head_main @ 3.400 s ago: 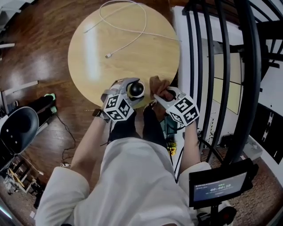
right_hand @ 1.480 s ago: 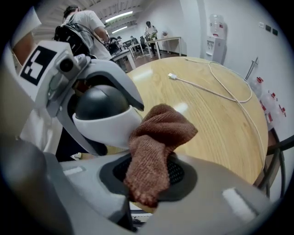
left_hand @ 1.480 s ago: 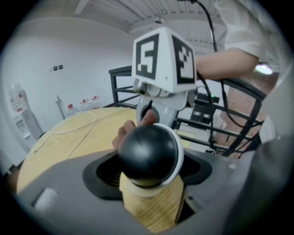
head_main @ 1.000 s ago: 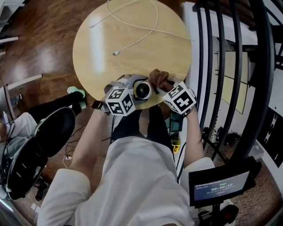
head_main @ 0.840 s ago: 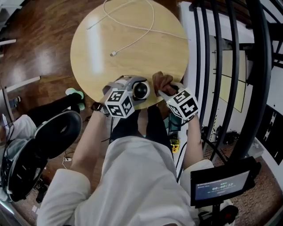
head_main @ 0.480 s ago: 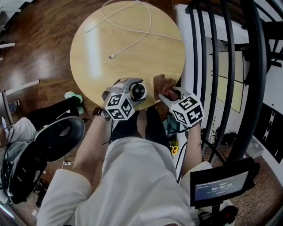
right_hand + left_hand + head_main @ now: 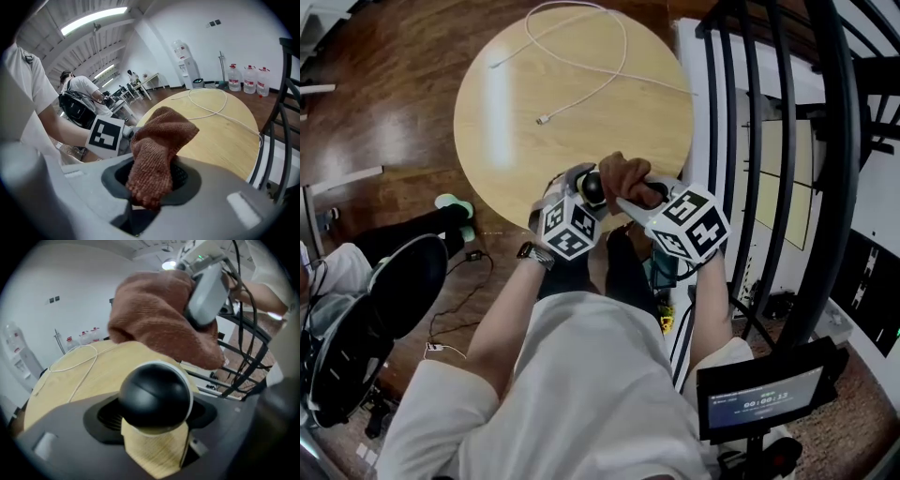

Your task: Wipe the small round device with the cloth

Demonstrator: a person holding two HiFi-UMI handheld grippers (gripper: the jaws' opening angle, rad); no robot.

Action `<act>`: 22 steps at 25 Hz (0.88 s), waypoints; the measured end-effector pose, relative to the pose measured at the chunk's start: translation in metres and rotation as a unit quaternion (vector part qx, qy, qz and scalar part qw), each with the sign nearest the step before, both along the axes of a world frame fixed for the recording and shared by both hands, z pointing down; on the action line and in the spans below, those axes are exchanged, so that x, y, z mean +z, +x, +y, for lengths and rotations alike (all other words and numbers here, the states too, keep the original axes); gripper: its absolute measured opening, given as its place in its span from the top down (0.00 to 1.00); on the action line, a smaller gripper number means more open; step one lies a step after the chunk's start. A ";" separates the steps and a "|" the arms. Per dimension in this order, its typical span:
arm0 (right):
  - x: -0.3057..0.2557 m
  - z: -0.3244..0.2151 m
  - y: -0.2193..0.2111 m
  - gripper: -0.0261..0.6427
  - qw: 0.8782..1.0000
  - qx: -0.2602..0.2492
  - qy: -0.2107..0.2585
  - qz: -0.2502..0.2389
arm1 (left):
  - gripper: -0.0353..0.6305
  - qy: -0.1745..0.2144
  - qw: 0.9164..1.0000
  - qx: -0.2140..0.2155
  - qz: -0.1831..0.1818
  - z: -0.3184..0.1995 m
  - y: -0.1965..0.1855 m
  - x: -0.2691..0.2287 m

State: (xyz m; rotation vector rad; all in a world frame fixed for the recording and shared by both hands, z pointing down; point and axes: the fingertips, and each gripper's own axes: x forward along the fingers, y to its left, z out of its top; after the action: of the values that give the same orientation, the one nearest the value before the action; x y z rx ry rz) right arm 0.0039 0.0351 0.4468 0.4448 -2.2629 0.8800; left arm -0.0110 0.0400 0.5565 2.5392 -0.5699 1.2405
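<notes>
Left tongs (image 7: 584,191), jaws just closing in, clamp the small round device (image 7: 154,392) over the table's (image 7: 516,112) near edge. Right tongs (image 7: 152,187) pinch the brown cloth (image 7: 159,140), bunched just above the device; contact unclear.

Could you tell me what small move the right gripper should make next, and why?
Probably lower the right gripper so its cloth meets the dome of the small round device. The cloth hangs above it, not touching, while the left gripper, jaws just closed in, grips the device.
</notes>
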 end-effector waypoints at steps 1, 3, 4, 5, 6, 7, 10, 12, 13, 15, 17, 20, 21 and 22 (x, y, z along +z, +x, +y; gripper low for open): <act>0.001 -0.002 -0.005 0.81 1.000 -0.011 -0.006 0.006 | 0.38 0.007 1.000 0.002 -0.003 0.000 0.002 0.001; 0.005 -0.005 -0.014 0.81 0.999 -0.036 -0.012 0.025 | 0.38 0.015 1.000 0.002 -0.005 0.000 0.003 0.001; 0.008 -0.006 -0.017 0.81 0.998 -0.048 -0.014 0.037 | 0.38 0.017 1.000 0.003 -0.005 0.000 0.003 0.001; 0.011 -0.006 -0.019 0.81 0.997 -0.057 -0.015 0.050 | 0.38 0.019 1.000 0.005 -0.005 0.001 0.003 0.001; 0.014 -0.007 -0.021 0.81 0.996 -0.065 -0.018 0.062 | 0.38 0.021 1.000 0.008 -0.006 0.001 0.003 0.000; 0.018 -0.006 -0.022 0.81 0.995 -0.070 -0.021 0.072 | 0.38 0.023 1.000 0.010 -0.006 0.002 0.003 0.000; 0.022 -0.007 -0.026 0.81 0.994 -0.068 -0.035 0.077 | 0.38 0.024 1.000 0.011 -0.005 0.002 0.000 -0.002; 0.022 -0.009 -0.026 0.81 0.995 -0.055 -0.051 0.063 | 0.38 0.024 1.000 0.011 -0.005 0.002 -0.001 -0.002; 0.023 -0.009 -0.025 0.81 0.996 -0.047 -0.059 0.054 | 0.38 0.025 1.000 0.011 -0.005 0.003 -0.001 -0.002; 0.023 -0.010 -0.023 0.81 0.996 -0.034 -0.073 0.037 | 0.38 0.025 1.000 0.011 -0.004 0.004 -0.001 -0.003; 0.023 -0.012 -0.022 0.81 0.996 -0.025 -0.082 0.025 | 0.38 0.024 1.000 0.011 -0.003 0.004 -0.001 -0.005; 0.021 -0.013 -0.023 0.81 0.995 -0.010 -0.099 -0.002 | 0.38 0.024 1.000 0.013 0.000 0.005 -0.004 -0.008; 0.021 -0.014 -0.023 0.81 0.994 -0.002 -0.108 -0.013 | 0.38 0.024 1.000 0.014 0.001 0.006 -0.004 -0.009; 0.022 -0.014 -0.022 0.81 0.993 0.008 -0.117 -0.023 | 0.38 0.024 1.000 0.016 0.001 0.007 -0.005 -0.009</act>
State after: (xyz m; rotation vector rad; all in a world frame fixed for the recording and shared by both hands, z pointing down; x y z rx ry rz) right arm -0.0179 0.0211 0.4684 0.3391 -2.1663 1.1580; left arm -0.0157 0.0472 0.5472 2.5991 -0.5685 1.2487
